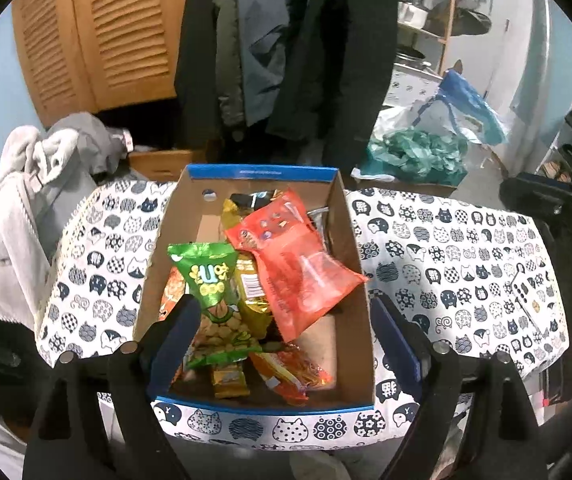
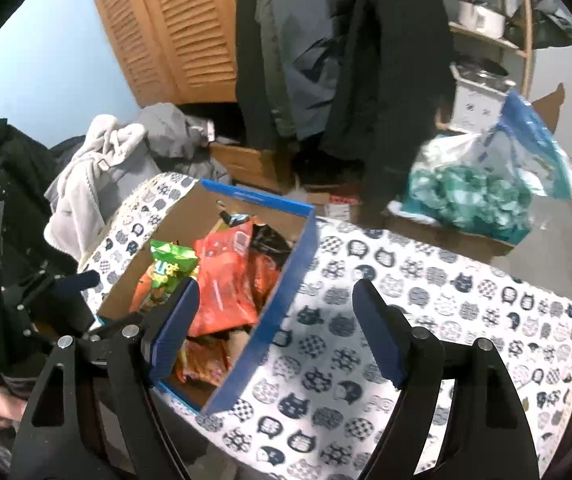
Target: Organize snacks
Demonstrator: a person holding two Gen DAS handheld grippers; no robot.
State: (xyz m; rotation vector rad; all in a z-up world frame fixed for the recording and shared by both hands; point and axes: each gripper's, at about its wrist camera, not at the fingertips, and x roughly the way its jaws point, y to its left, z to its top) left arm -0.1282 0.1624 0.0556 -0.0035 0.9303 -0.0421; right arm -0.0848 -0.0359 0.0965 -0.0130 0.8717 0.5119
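A cardboard box with a blue rim (image 1: 259, 173) stands on a table with a cat-print cloth (image 1: 466, 248). It holds several snack bags: a green bag (image 1: 211, 280), a red-orange bag (image 1: 298, 260), gold packets (image 1: 247, 280) and small orange packets (image 1: 298, 376). My left gripper (image 1: 286, 320) is open over the box's near end, one finger on each side of the snacks. My right gripper (image 2: 275, 308) is open and empty over the box's right wall (image 2: 261, 328). The green bag (image 2: 169, 268) and red-orange bag (image 2: 221, 284) show there too.
Grey clothes (image 1: 33, 184) are piled left of the table. Coats (image 1: 286, 48) hang behind it before a louvred wooden door (image 1: 97, 32). A bag of teal plastic (image 1: 422, 152) sits behind the table at right. The left gripper's body (image 2: 45, 300) shows at left in the right wrist view.
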